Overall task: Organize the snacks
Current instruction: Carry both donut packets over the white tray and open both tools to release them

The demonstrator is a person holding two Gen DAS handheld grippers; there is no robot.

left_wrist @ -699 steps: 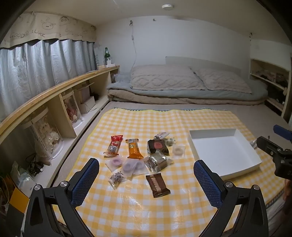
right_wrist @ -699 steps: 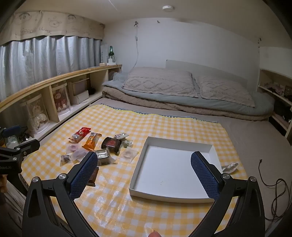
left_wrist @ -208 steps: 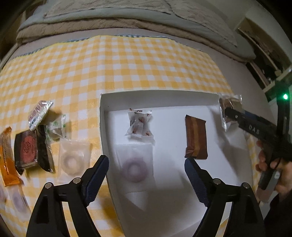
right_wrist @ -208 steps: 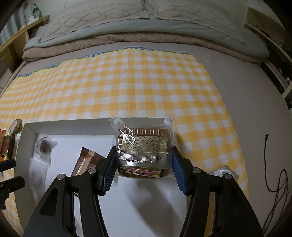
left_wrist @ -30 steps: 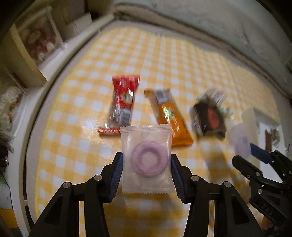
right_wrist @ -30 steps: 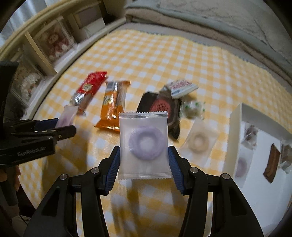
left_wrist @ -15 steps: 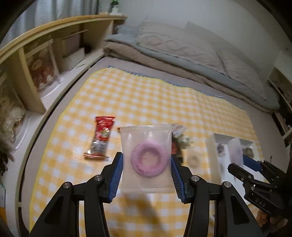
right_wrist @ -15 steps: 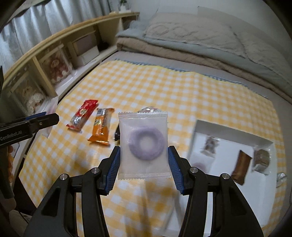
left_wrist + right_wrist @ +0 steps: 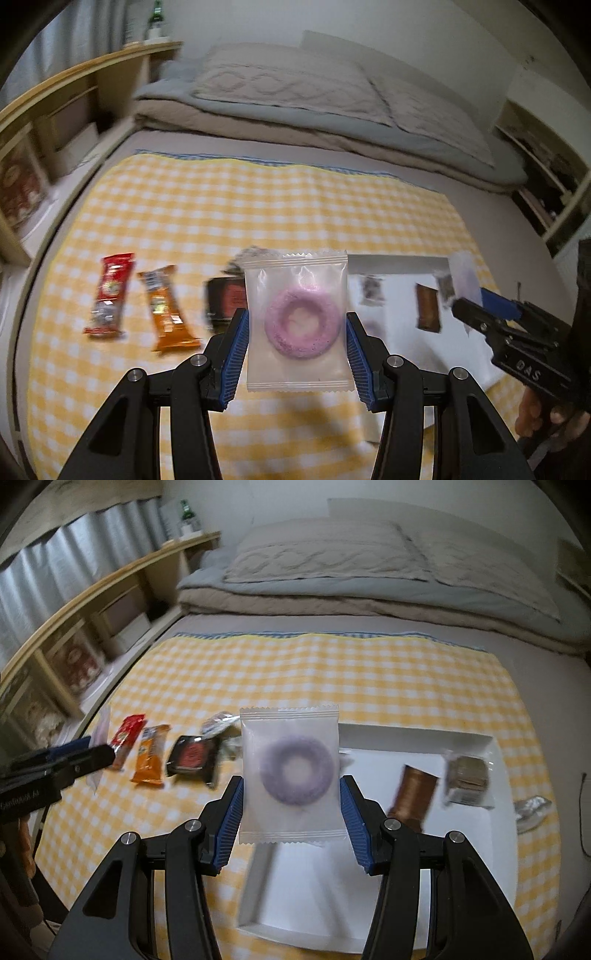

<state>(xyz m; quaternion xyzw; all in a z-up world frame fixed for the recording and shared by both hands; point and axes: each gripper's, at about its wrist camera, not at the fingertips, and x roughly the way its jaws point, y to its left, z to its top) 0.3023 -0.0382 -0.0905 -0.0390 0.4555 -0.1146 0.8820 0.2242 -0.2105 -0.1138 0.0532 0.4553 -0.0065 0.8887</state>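
1. We see the left gripper (image 9: 297, 345) clamped on a clear packet with a pink ring snack (image 9: 301, 322), held up above the yellow checked cloth (image 9: 221, 206).
2. We see the right gripper (image 9: 291, 814) clamped on a clear packet with a purple ring snack (image 9: 293, 771), above the near left part of the white tray (image 9: 491, 834).
3. In the tray we note a brown bar (image 9: 413, 794) and a foil-wrapped cake (image 9: 467, 781).
4. On the cloth left of the tray lie a red packet (image 9: 109, 295), an orange packet (image 9: 166, 310) and a black packet (image 9: 190, 758).
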